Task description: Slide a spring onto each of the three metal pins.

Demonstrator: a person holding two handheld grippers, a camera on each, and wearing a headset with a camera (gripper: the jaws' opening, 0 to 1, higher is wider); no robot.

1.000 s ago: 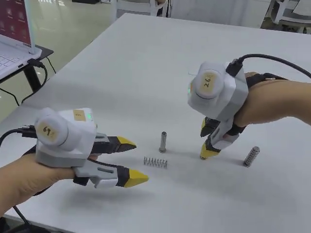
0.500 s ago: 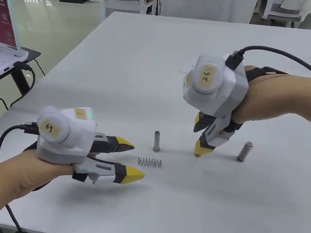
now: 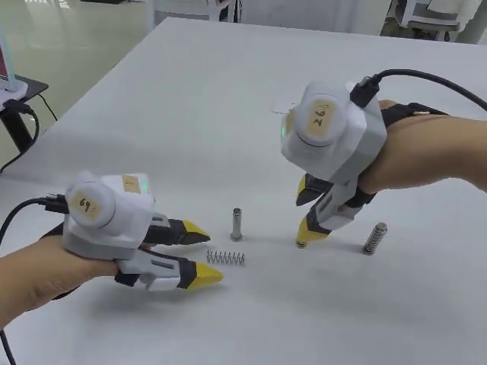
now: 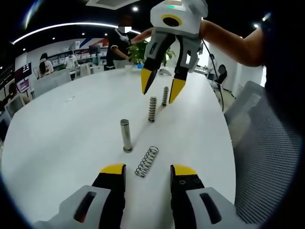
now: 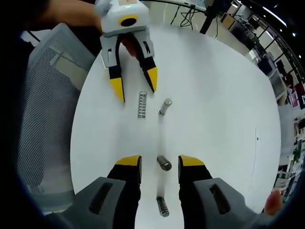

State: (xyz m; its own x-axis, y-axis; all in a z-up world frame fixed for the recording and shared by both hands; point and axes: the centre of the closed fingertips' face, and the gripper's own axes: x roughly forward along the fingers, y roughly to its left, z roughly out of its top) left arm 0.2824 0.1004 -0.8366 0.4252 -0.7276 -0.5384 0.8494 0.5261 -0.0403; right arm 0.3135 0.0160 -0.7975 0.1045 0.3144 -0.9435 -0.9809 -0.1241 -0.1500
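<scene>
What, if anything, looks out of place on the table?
Nothing stands out. One spring lies on its side beside a bare upright pin, simply not fitted yet; nothing looks damaged.

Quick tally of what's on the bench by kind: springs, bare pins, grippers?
Springs: 3 (lying spring, near upright spring, far upright spring)
Bare pin: 1
Grippers: 2 (left gripper, right gripper)
Total: 6
</scene>
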